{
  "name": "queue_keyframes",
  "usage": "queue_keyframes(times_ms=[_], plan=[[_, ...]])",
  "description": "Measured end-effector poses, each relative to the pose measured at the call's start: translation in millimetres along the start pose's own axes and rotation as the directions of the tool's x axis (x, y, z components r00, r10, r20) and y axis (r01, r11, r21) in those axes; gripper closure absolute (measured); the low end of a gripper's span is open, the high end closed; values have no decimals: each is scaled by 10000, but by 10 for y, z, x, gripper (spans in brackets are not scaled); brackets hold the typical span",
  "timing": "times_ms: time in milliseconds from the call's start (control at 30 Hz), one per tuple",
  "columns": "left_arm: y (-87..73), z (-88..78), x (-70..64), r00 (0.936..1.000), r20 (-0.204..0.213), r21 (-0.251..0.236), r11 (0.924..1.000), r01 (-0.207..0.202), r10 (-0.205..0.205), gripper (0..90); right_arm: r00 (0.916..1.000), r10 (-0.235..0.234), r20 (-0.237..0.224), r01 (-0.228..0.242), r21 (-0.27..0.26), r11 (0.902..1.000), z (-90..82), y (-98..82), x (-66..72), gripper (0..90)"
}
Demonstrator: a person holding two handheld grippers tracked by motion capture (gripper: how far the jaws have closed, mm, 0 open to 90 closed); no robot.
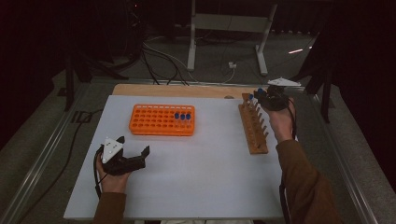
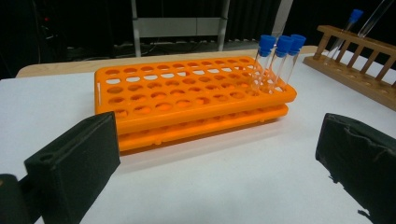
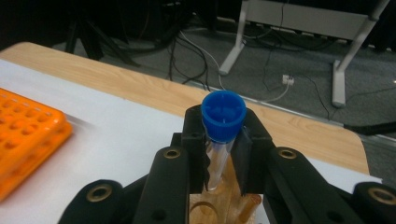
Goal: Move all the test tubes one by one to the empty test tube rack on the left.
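Observation:
My right gripper [image 3: 223, 142] is shut on a clear test tube with a blue cap [image 3: 223, 116], just under the cap. The tube stands upright over the far end of the wooden peg rack [image 3: 219, 207]. From above, that gripper [image 1: 262, 97] hovers at the far end of the wooden rack [image 1: 254, 128], and a second blue-capped tube [image 1: 251, 97] stands beside it. The orange tube rack [image 1: 162, 120] holds three blue-capped tubes [image 1: 182, 115] at its right end. My left gripper [image 1: 134, 145] rests open on the white table, its jaws wide apart and empty, facing the orange rack [image 2: 187, 100].
A white sheet [image 1: 201, 177] covers the table, with a strip of bare wood [image 1: 177, 89] along the far edge. Beyond it are cables and a metal stand's legs [image 1: 226, 32] on the dark floor. Metal rails run along both sides of the table.

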State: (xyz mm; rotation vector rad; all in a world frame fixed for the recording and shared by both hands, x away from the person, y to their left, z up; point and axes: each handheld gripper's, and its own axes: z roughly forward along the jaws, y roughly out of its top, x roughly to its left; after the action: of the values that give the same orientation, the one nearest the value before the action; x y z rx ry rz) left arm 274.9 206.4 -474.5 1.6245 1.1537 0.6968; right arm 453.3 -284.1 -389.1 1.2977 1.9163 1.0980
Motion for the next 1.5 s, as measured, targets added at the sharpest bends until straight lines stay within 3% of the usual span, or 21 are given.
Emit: queue_keyframes(times_ms=[200, 567, 900, 1233, 1500], plan=[[-2, 4, -3, 10000, -9, 28, 10000, -31, 31, 8, 9996, -146, -245, 139, -294, 9995, -94, 68, 78, 768], [-8, 33, -25, 9998, 11, 169, 9997, -190, 190, 9, 9909, -284, -1312, 239, -351, 9991, -146, 68, 308, 767], [-23, 69, -51, 9995, 34, 314, 9990, -327, 327, 9, 9698, -515, -2383, 415, -467, 9980, -184, -1, 575, 766], [-15, 103, -96, 9994, 49, 331, 9989, -339, 337, 9, 9483, -799, -3071, 751, -272, 9968, -164, -78, 831, 765], [70, 138, -98, 9987, -200, 280, 9986, -453, 458, 9, 9300, -1150, -3491, 1172, -149, 9930, -178, -88, 1024, 765]])
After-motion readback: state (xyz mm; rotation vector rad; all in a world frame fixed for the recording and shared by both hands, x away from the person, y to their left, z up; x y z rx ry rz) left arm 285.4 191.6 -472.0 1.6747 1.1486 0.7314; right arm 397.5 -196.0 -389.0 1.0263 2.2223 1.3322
